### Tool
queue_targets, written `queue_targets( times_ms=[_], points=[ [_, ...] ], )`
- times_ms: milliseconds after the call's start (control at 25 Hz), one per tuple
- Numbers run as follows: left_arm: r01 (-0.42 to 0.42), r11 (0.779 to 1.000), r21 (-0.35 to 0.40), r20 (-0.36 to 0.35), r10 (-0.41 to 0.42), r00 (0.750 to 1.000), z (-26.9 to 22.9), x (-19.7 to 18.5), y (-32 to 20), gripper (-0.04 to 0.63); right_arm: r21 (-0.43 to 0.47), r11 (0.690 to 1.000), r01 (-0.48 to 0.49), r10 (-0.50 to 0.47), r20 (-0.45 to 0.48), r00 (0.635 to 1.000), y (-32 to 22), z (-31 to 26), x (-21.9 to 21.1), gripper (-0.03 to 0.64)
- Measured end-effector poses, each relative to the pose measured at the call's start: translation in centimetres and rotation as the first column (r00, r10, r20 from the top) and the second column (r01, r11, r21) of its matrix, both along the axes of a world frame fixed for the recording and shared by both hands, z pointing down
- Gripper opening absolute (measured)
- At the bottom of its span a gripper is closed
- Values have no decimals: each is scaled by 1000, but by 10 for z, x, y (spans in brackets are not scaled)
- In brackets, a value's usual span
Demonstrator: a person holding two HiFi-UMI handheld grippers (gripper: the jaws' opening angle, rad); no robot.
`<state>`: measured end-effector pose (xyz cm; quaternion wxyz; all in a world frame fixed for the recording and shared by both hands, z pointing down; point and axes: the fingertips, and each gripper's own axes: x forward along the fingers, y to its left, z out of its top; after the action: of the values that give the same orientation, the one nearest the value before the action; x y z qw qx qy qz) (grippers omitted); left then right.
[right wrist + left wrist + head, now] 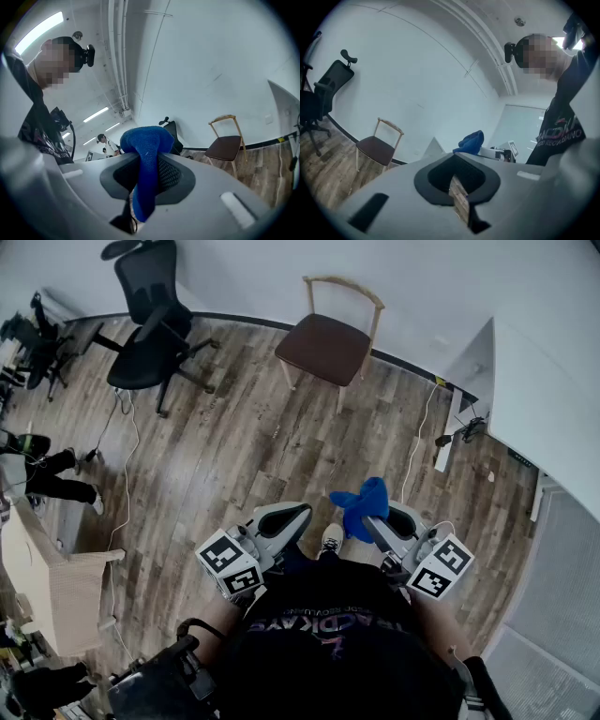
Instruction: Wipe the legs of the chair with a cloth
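Note:
A wooden chair [327,341] with a brown seat and pale thin legs stands by the far wall, well ahead of both grippers. It also shows small in the left gripper view as the chair [376,147] and in the right gripper view as the chair [227,144]. My right gripper [382,521] is shut on a blue cloth [362,505], which bunches above the jaws as the cloth [146,146]. My left gripper [282,520] is shut with nothing in it; only a thin slit shows between its jaws. Both grippers are held close to the person's body.
A black office chair [147,322] stands at the far left. A white desk [534,390] fills the right side, with a power strip and cables [448,435] on the floor beside it. A cardboard box [49,579] sits at the left edge.

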<state>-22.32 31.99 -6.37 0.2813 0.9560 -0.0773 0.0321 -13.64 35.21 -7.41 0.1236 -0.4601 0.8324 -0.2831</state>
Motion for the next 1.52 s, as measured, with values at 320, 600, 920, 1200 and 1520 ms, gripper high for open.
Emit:
queue_targets(
  times_ms=[320,600,920,1200,1520],
  points=[
    [-9,1000,-2,0,9,1000,0,1,0,5,4,1000,-11,11,1,1000,0,-2,0,78],
    [-22,1000,0,4,22,1000,-2,4,1,5,31,999,-26,25,35,999,3,-8,5,83],
    [-35,999,35,29,34,999,-15,23,5,5,69,996,-56,51,71,996,13,-18,30,81],
    [-13,999,48,48,11,999,-23,39,-4,5,60,996,-65,60,83,995,14,-18,59,81],
    [-7,1000,19,55,6,998,-9,41,-37,4,57,994,-93,90,52,995,-19,-13,74,81]
  ],
)
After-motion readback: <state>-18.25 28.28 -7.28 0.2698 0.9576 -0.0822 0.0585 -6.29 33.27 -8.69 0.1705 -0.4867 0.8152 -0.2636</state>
